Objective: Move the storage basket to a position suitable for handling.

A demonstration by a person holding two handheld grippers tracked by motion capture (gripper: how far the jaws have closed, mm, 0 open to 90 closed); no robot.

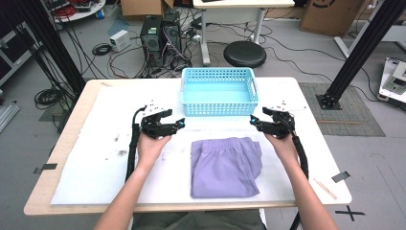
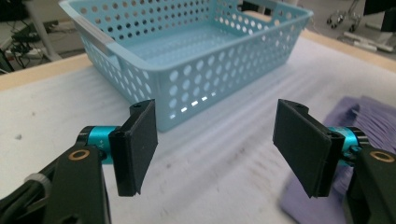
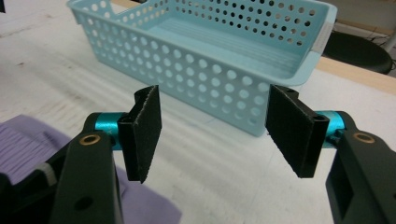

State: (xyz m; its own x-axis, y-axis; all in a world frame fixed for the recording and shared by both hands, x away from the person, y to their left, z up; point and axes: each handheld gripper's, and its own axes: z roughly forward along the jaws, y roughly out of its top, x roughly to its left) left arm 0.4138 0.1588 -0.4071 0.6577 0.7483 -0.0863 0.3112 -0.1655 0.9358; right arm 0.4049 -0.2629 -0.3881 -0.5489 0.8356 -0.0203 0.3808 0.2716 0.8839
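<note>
Hovering with jaws spread and empty, the left gripper (image 1: 181,123) and right gripper (image 1: 252,120) flank the folded purple shorts (image 1: 225,166), just in front of the blue basket (image 1: 218,108). Uneven pinches could unfold the shorts or snag the basket's rim.

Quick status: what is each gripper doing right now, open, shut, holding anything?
Left gripper: open, nothing held, facing the light blue perforated plastic basket.
Right gripper: open, nothing held, beside the folded lilac fabric shorts.
</note>
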